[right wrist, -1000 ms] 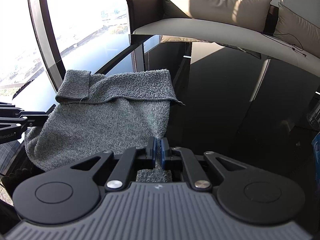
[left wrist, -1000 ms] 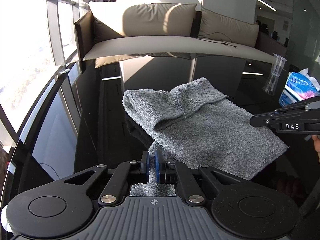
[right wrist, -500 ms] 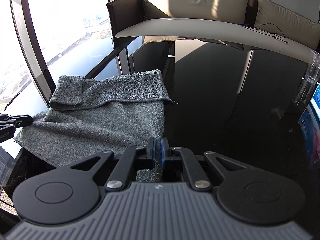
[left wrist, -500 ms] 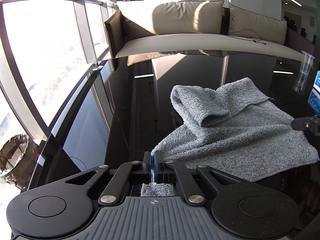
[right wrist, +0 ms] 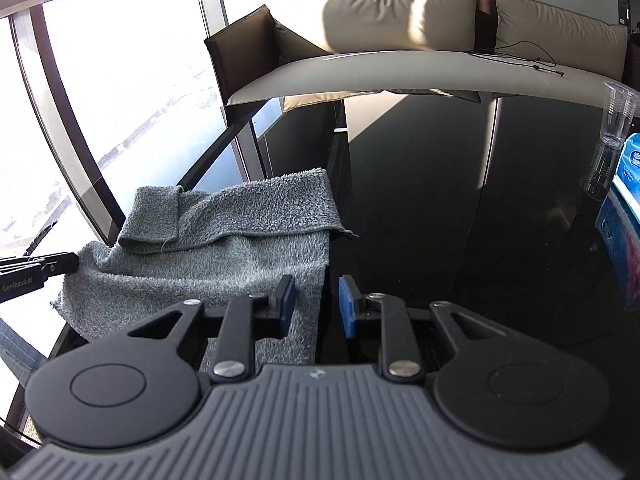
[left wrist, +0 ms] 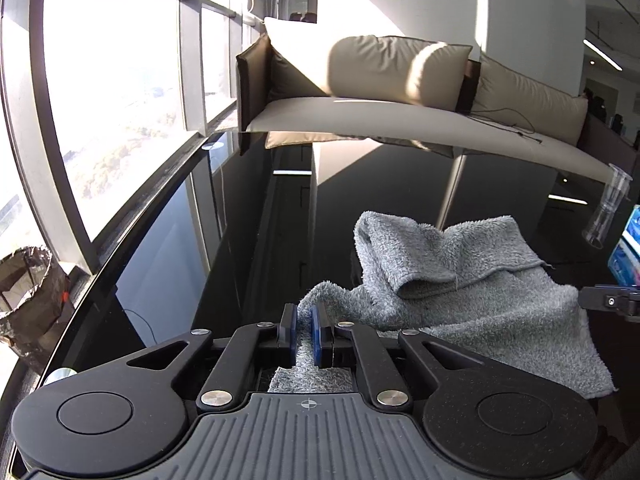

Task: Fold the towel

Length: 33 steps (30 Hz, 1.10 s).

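Far left, a foil-lined bin (left wrist: 24, 304) sits on the floor by the window. We've got the left claw (left wrist: 305, 334) narrow, its jaws starting to part, a towel corner between its blue pads (left wrist: 289, 336). The grey towel (left wrist: 472, 304) lies rumpled on the black glass desk (left wrist: 200, 280), far edge folded over. Our right claw (right wrist: 317, 305) is opening, its jaws apart with the towel's right edge in the gap, loose. Clear cups (right wrist: 612, 136) and a blue tissue pack (right wrist: 628, 184) sit at the right.
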Tool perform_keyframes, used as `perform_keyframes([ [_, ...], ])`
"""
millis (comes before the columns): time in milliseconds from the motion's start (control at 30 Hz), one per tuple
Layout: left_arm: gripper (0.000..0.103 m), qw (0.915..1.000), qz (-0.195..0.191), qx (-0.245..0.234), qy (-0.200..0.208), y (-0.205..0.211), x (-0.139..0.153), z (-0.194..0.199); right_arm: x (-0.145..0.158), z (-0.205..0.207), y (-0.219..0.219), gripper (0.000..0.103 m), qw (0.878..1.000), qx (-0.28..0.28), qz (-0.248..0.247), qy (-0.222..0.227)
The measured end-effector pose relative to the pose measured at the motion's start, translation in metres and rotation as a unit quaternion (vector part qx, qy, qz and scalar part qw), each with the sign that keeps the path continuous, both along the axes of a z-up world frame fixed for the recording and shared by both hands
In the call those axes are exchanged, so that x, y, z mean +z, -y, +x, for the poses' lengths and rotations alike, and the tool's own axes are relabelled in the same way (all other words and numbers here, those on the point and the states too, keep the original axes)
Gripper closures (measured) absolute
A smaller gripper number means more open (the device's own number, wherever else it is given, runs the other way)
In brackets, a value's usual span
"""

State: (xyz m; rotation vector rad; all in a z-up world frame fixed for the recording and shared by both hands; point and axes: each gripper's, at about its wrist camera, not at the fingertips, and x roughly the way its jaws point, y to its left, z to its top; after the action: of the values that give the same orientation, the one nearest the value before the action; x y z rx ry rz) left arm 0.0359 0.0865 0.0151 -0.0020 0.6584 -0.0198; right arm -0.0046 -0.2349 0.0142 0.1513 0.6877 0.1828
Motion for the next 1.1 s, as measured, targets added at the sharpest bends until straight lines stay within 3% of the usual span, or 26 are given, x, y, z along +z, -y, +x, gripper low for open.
perform_keyframes([
  [133,0.095,0.9999,-0.010,-0.007,0.006,0.004,0.003,0.006,0.001,0.010,0.006,0.070,1.000,-0.002,0.008,0.016],
  [533,0.095,0.9992,-0.007,-0.033,0.019,0.016,0.006,0.015,-0.002,0.039,-0.024,0.070,0.996,0.077,-0.016,0.041],
  [700,0.090,0.9973,-0.009,-0.072,0.010,0.029,0.000,0.026,-0.007,0.045,-0.033,0.059,0.994,0.091,-0.040,0.042],
  [833,0.081,0.9951,0.006,-0.097,0.022,0.037,-0.002,0.032,-0.009,0.050,-0.037,0.059,0.992,0.108,-0.050,0.050],
  [1100,0.080,0.9932,0.002,-0.113,0.025,0.026,-0.005,0.058,-0.020,0.060,-0.038,0.060,0.990,0.117,-0.066,0.035],
])
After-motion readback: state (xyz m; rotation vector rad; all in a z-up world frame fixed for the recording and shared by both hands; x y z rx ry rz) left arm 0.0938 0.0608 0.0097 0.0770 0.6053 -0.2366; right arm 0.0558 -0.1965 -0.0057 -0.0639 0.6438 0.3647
